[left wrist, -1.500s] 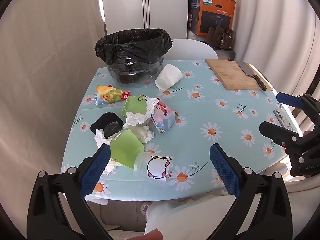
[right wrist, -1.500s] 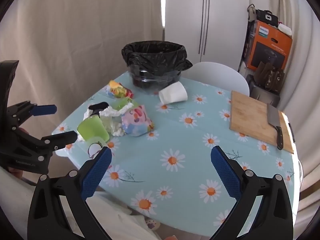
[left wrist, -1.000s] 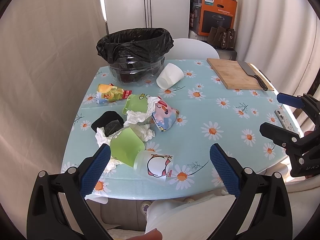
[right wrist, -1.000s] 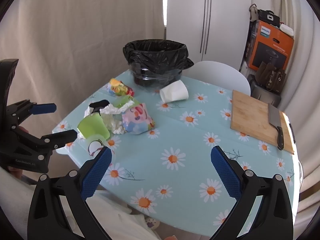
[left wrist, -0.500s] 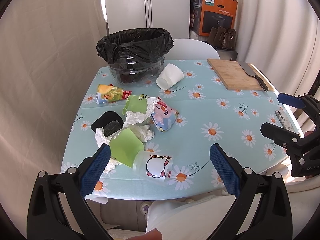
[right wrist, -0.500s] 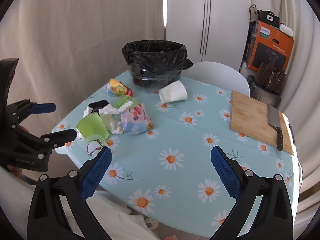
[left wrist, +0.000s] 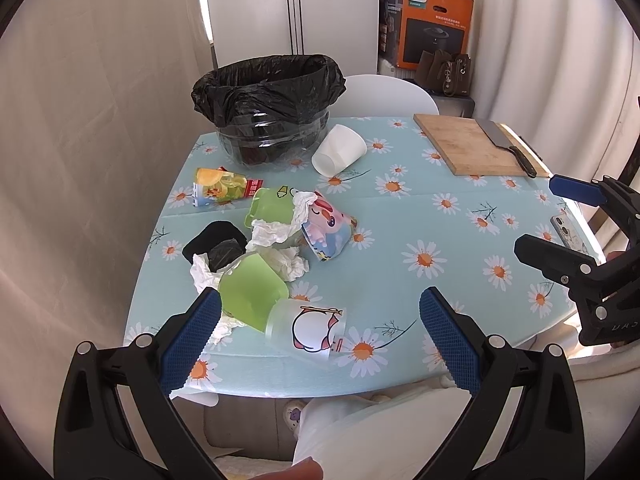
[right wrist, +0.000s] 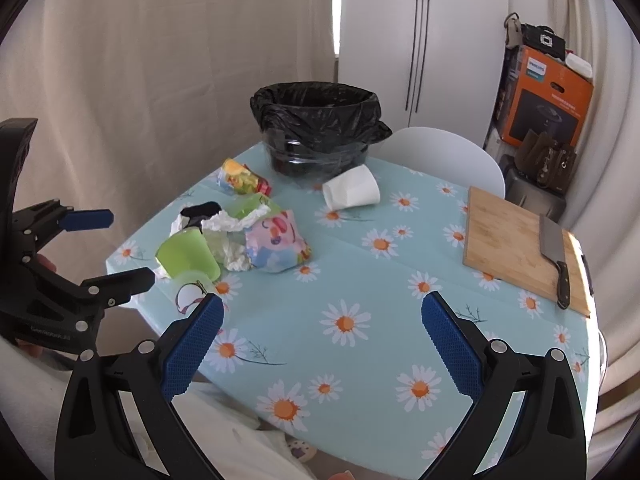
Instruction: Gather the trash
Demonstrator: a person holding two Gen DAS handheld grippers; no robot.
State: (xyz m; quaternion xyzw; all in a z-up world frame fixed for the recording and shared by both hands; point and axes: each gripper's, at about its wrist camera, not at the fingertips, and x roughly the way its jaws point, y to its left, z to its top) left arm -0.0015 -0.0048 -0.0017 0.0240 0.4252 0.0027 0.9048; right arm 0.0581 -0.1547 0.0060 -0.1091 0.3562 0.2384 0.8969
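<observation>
Daisy-print bench [left wrist: 460, 216], trash heaped at its left edge: our left tool [left wrist: 320, 320], jaws wide, is nearest the clear cup [left wrist: 308, 330] lying sideways; right tool [right wrist: 322, 330] also wide, empty.

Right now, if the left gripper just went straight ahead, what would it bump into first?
Probably the clear cartoon-pig cup lying on its side at the table's near edge, between the open left gripper fingers. Depth is hard to judge; it may pass above it.
</observation>
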